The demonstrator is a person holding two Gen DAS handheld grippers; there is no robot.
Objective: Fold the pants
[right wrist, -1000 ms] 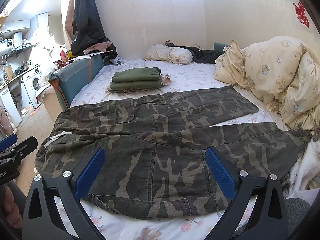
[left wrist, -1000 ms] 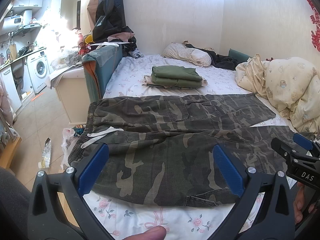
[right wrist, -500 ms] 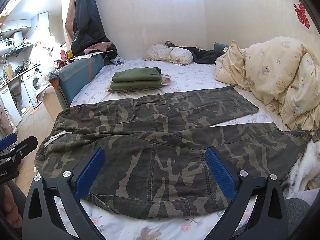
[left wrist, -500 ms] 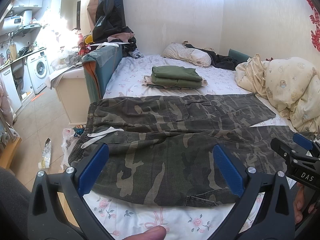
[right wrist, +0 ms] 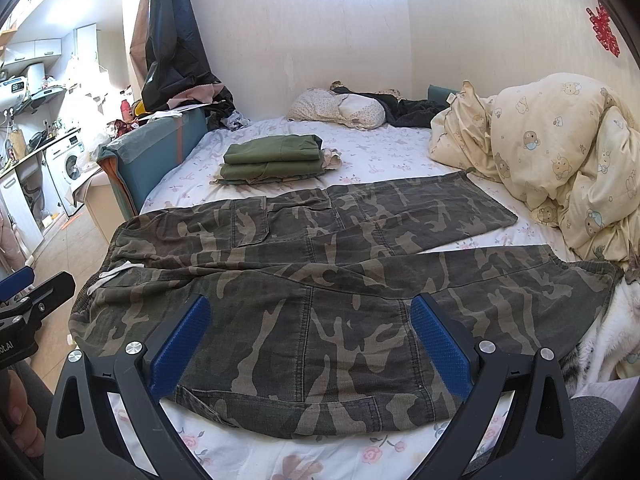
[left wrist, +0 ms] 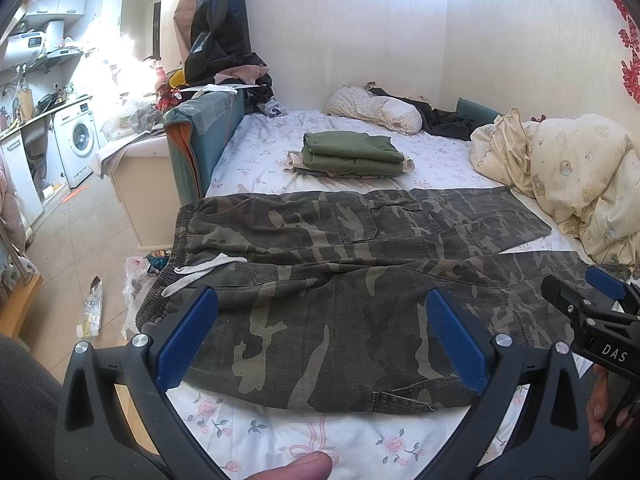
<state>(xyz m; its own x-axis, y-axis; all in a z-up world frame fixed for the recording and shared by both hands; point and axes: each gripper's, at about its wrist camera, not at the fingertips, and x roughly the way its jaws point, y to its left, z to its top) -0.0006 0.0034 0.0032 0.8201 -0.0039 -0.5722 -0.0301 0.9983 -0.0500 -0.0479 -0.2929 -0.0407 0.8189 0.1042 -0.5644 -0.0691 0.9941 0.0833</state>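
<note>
Camouflage pants [left wrist: 340,264] [right wrist: 320,264] lie spread flat across the bed, waistband with a white drawstring [left wrist: 200,272] at the left edge and both legs running to the right. My left gripper [left wrist: 320,328] hovers open over the near leg by the waist, blue pads wide apart with nothing between them. Over the same leg, further right, my right gripper [right wrist: 308,332] is also open and holds nothing. Each gripper shows at the edge of the other's view.
Folded green clothes [left wrist: 352,154] sit stacked behind the pants on the floral sheet [left wrist: 280,432]. A cream duvet [right wrist: 560,152] is bunched at the right, pillows [right wrist: 340,108] at the far wall. A cat [right wrist: 612,340] lies by the right hem. Kitchen floor with litter lies left.
</note>
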